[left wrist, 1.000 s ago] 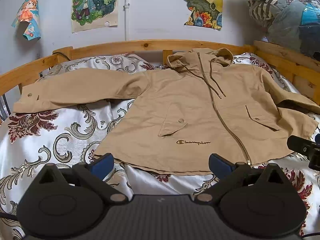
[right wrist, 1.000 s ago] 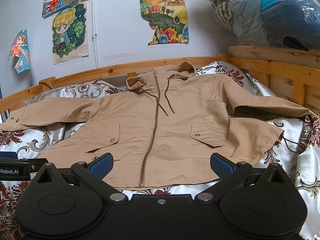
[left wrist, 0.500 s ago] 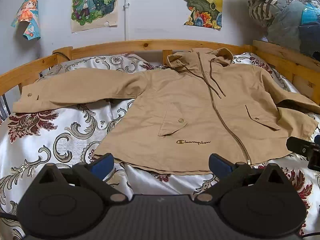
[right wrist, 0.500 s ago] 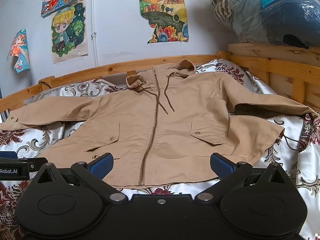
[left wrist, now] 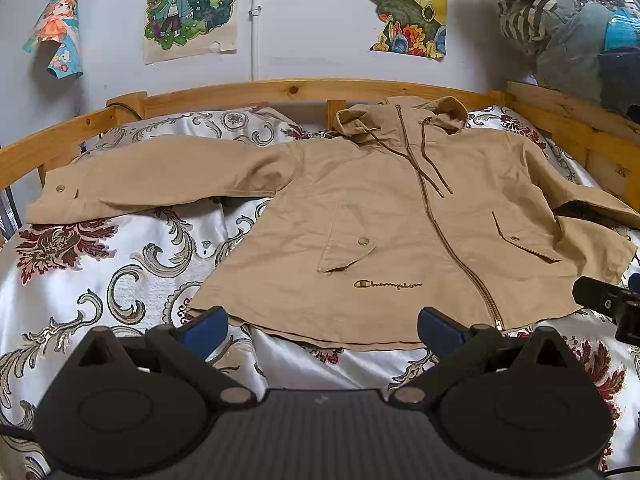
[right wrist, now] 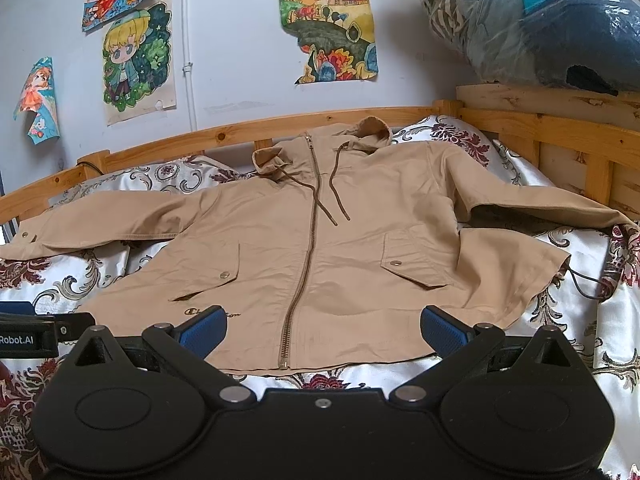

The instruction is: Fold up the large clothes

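Note:
A tan hooded jacket (left wrist: 384, 216) (right wrist: 320, 248) lies zipped and spread flat on the bed, hood toward the headboard, both sleeves stretched outward. My left gripper (left wrist: 322, 326) hovers open just before the hem, near its left corner, with nothing between its blue pads. My right gripper (right wrist: 324, 328) is open too, in front of the hem at the zipper's lower end. The left sleeve (left wrist: 140, 180) reaches the bed's left side. The right sleeve (right wrist: 540, 208) runs to the right rail.
A floral satin bedsheet (left wrist: 100, 272) covers the bed. A wooden bed frame (left wrist: 248, 94) (right wrist: 560, 128) runs along the back and right. Bagged clothes (right wrist: 540, 24) sit piled at upper right. Posters hang on the wall.
Both views have crept slightly nearer to the jacket's hem. The jacket lies unmoved and both grippers stay open.

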